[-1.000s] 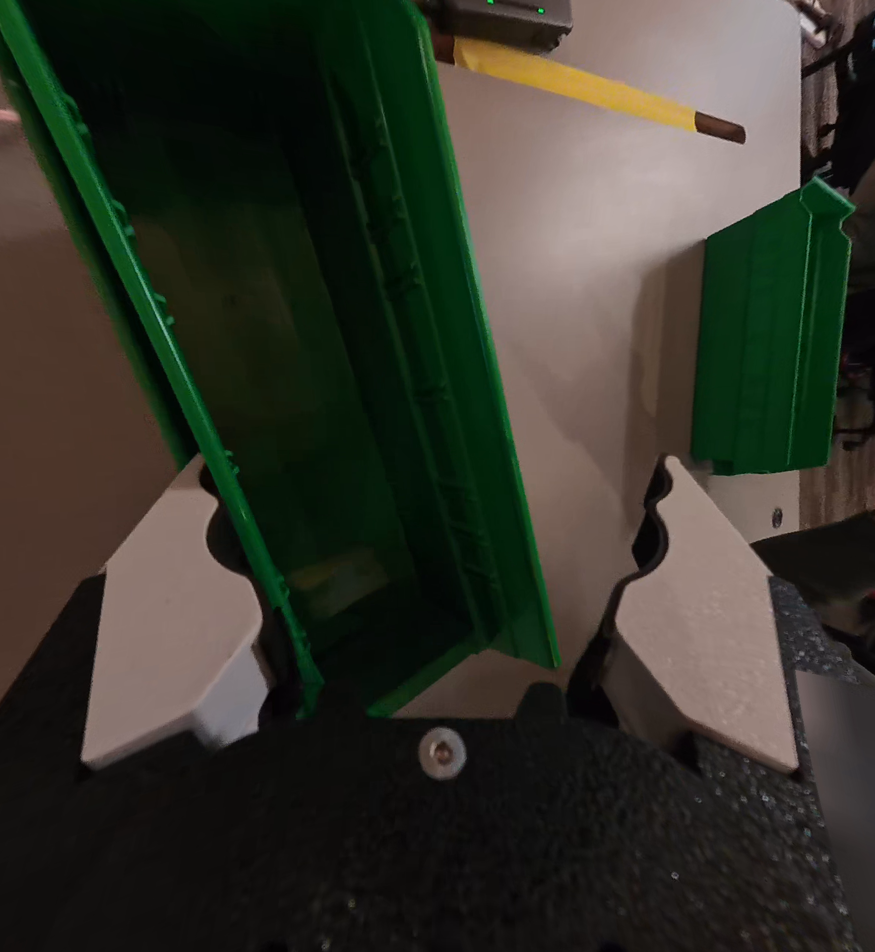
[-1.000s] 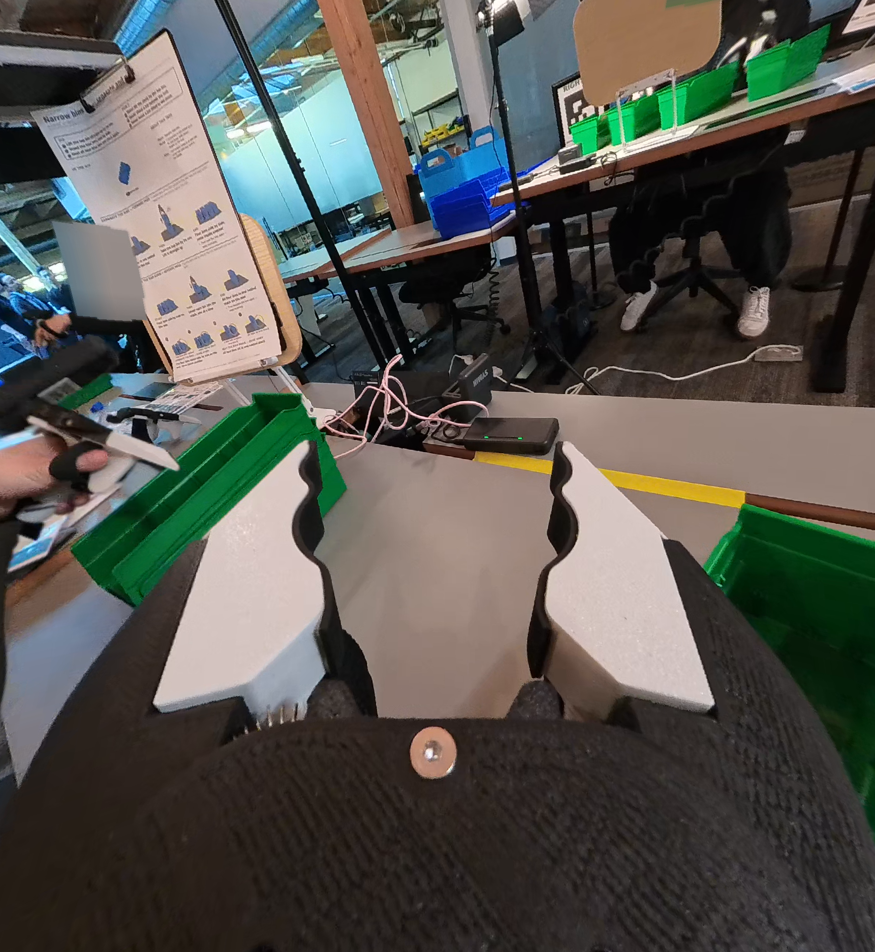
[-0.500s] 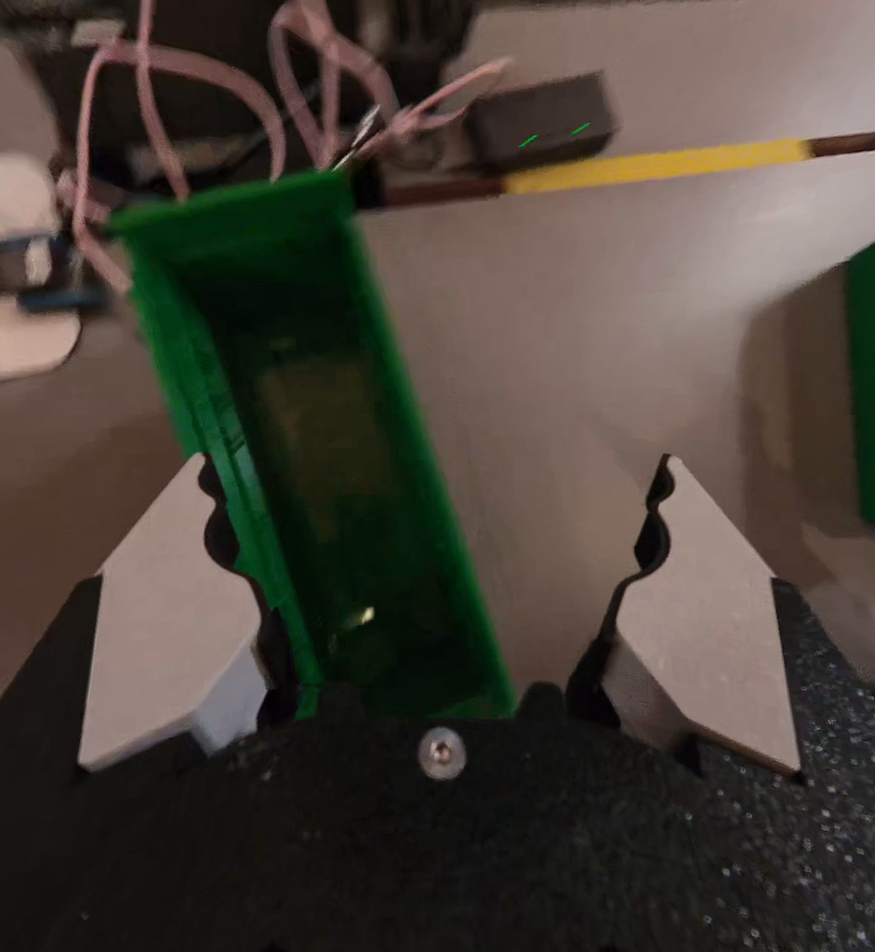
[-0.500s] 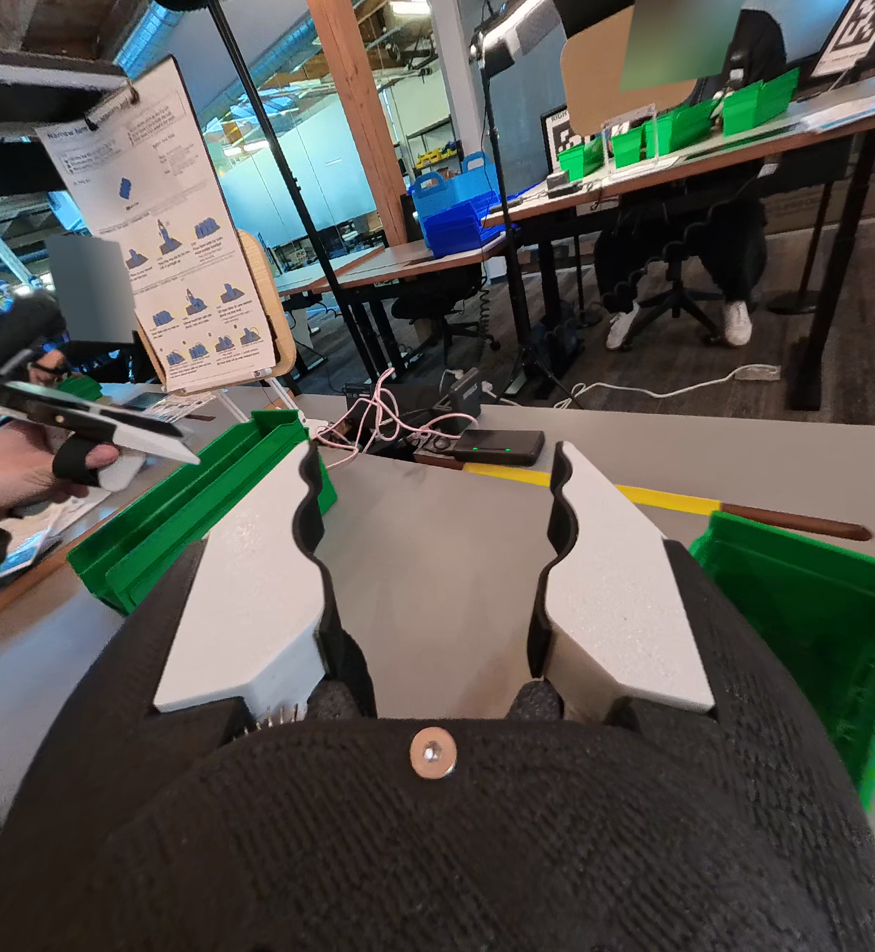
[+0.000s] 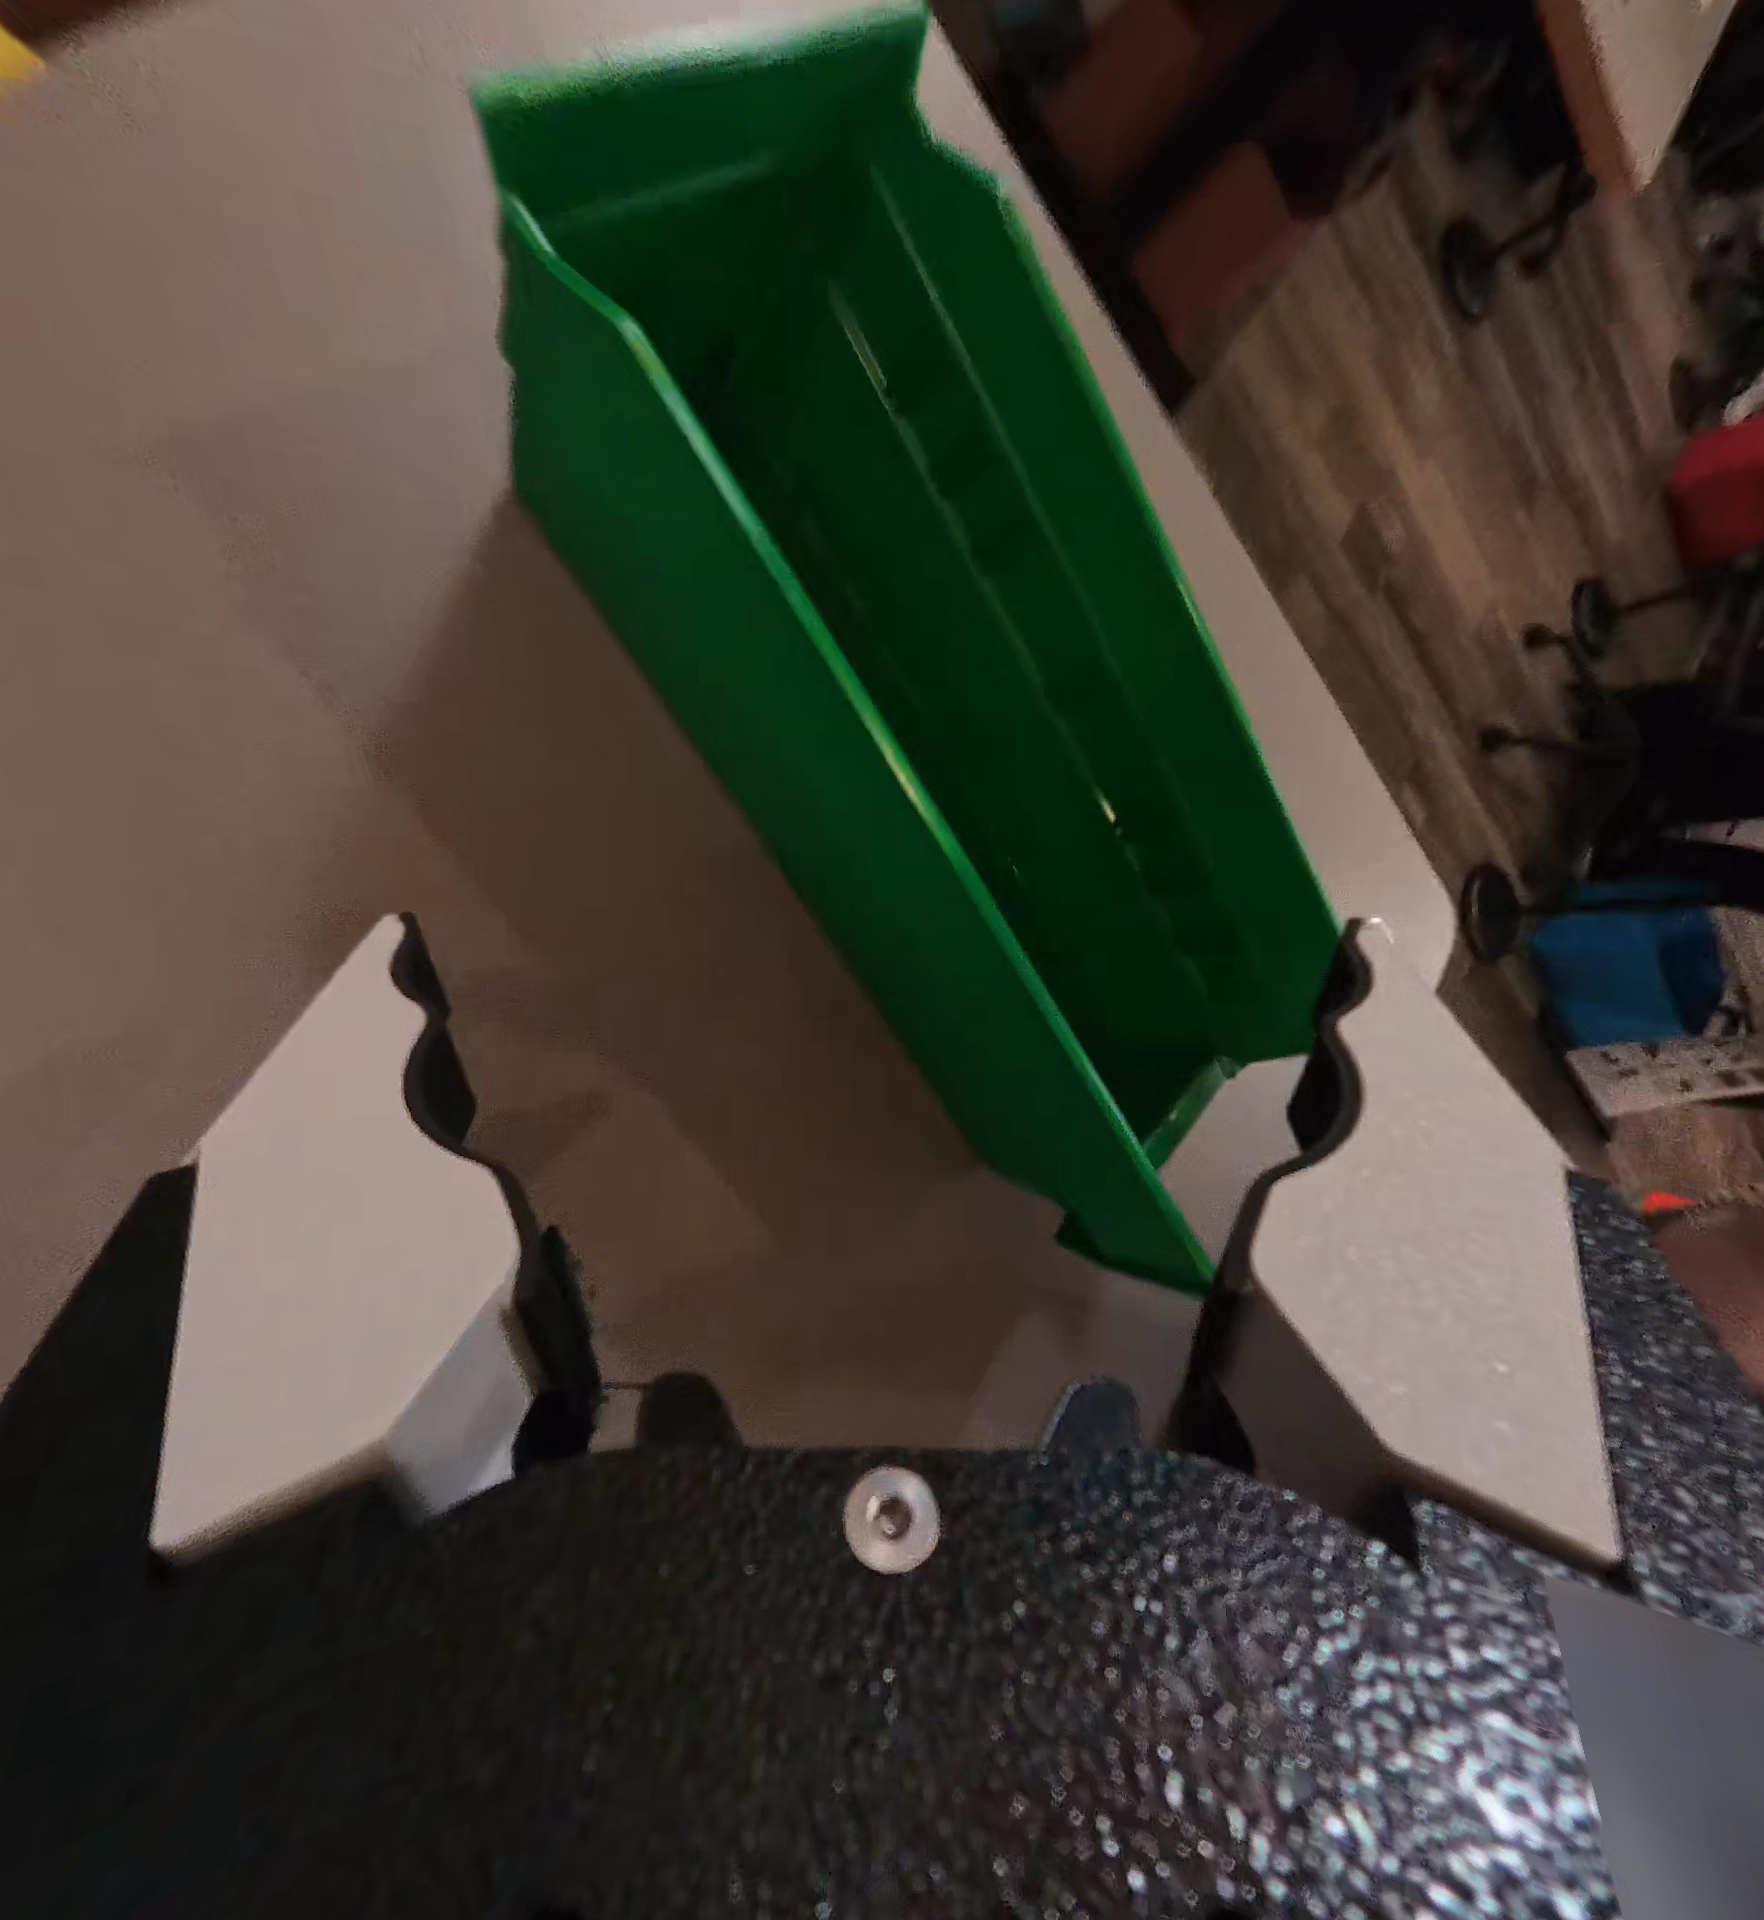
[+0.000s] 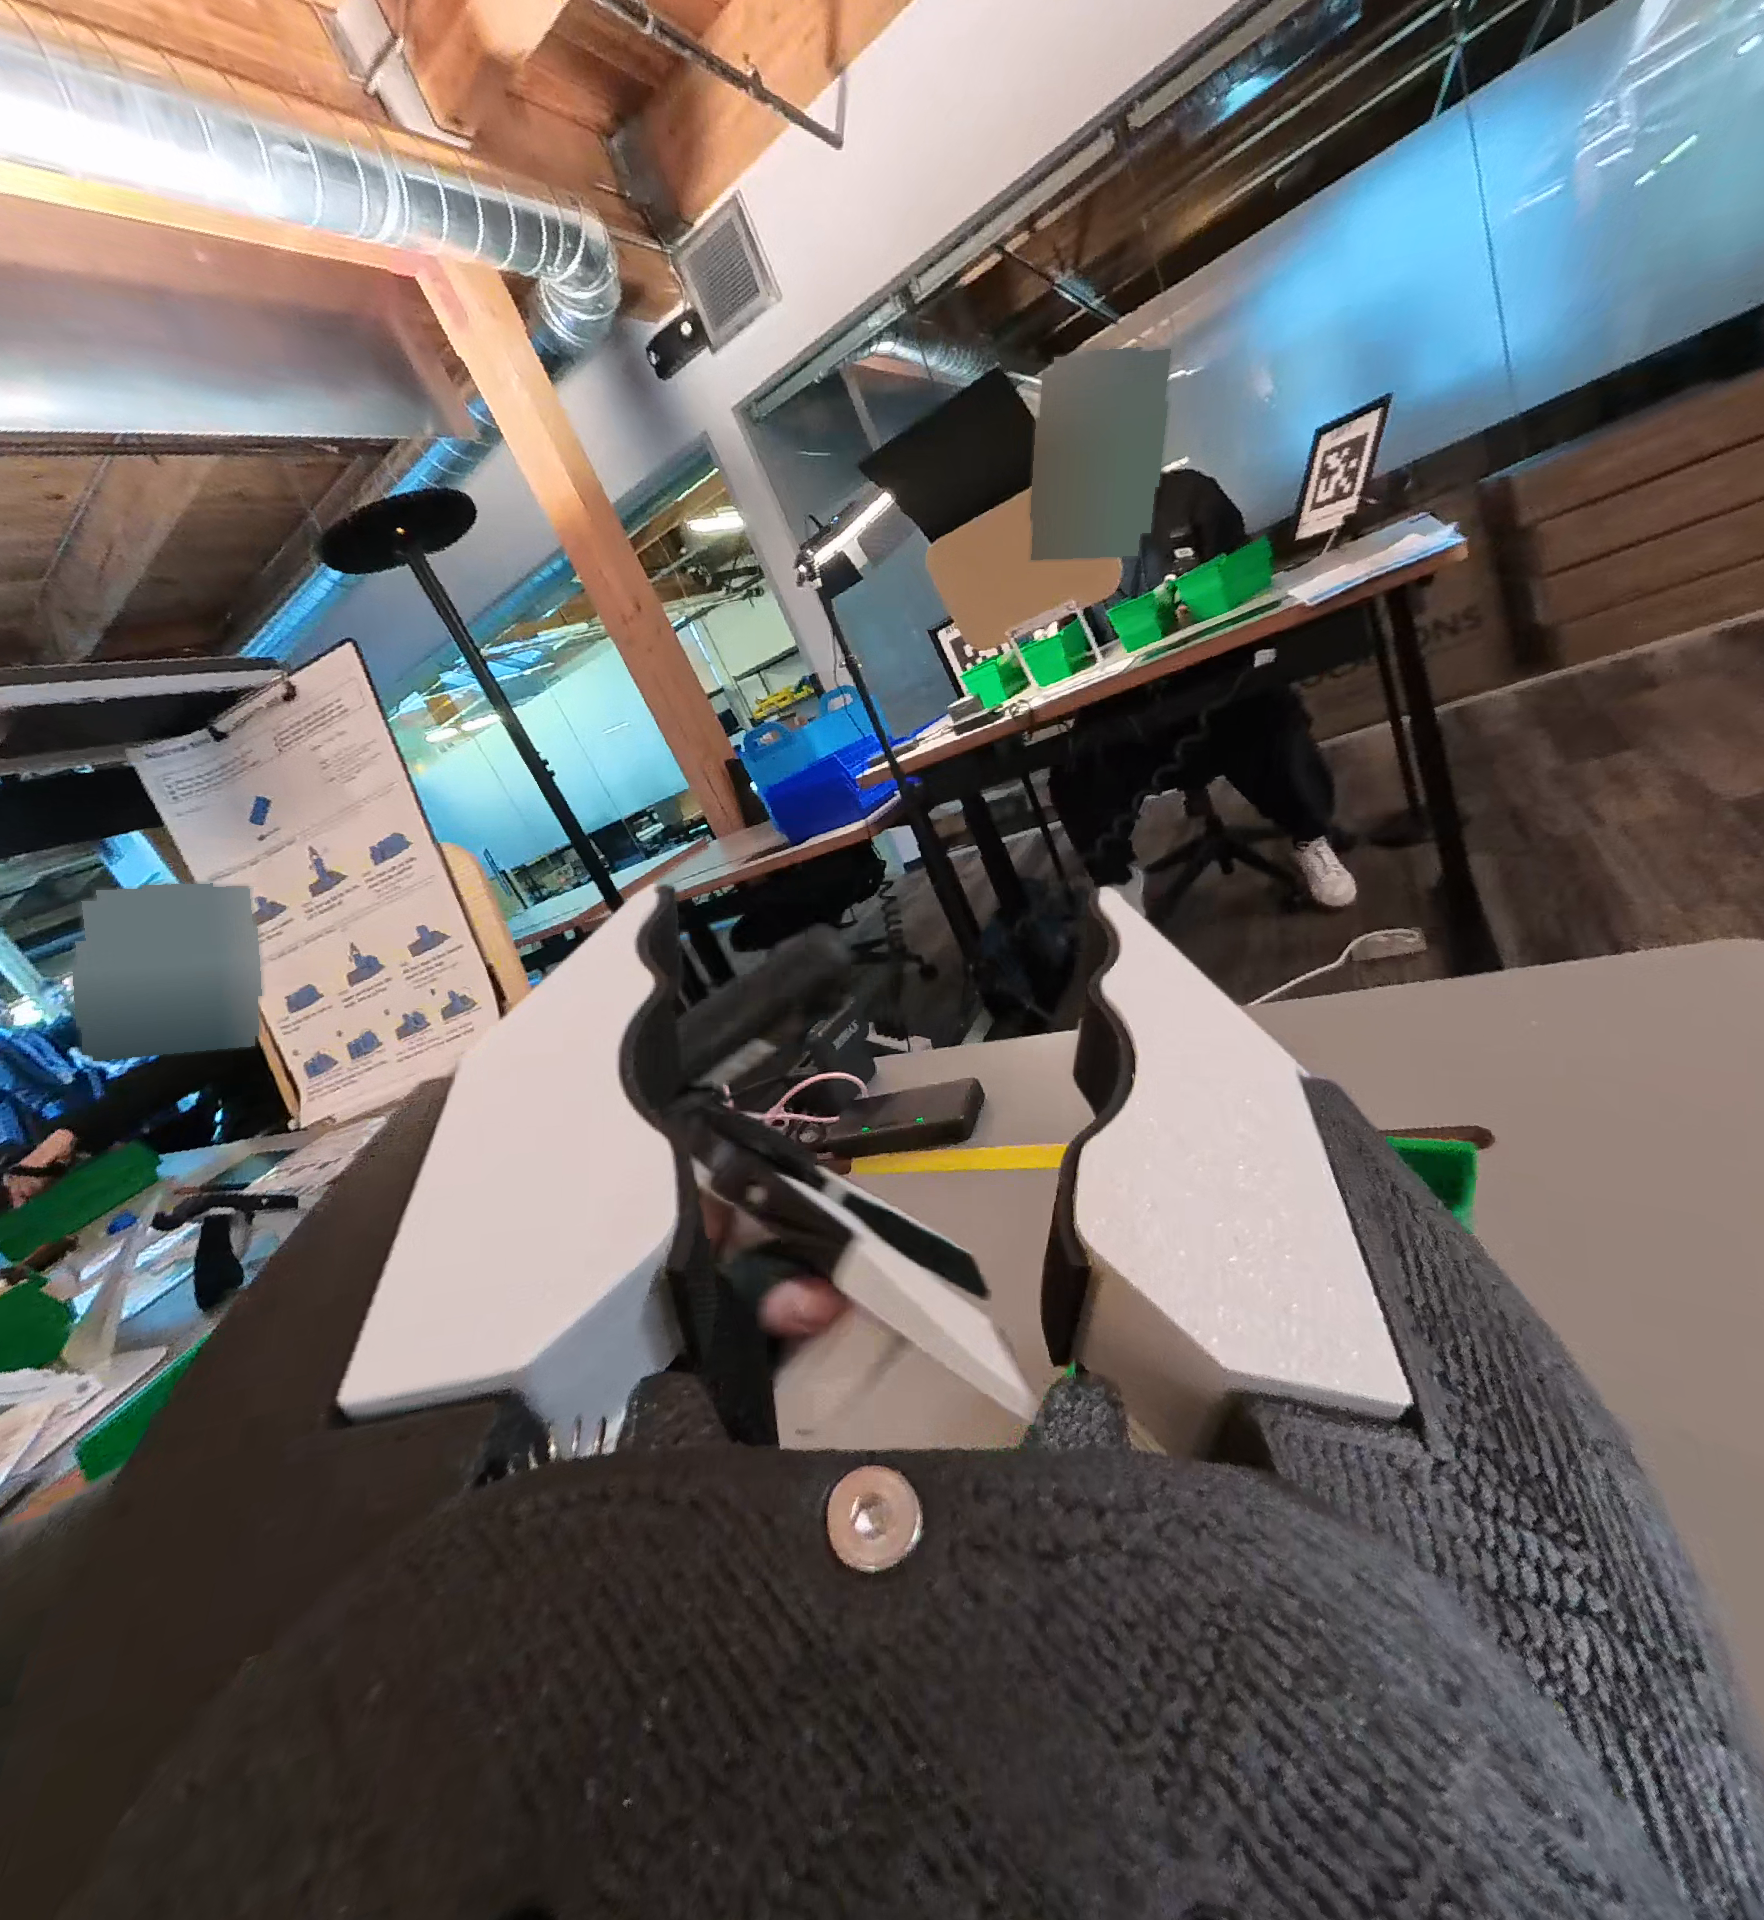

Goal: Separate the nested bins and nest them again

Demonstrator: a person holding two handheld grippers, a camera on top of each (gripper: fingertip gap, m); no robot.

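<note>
Left gripper [image 5: 878,1091]: jaws apart, nothing between them. The green bin [image 5: 857,582] lies on the table [image 5: 182,520], ahead and right of these jaws; its long axis runs away up-left, its near end just beside the right-hand finger. Right gripper [image 6: 873,1112]: jaws apart, empty, aimed across the room. The left gripper is nearer the bin.

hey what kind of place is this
Likely an open-plan lab or workshop: exposed metal duct and wooden beams overhead, worktables with green bins, and an instruction board.
</note>
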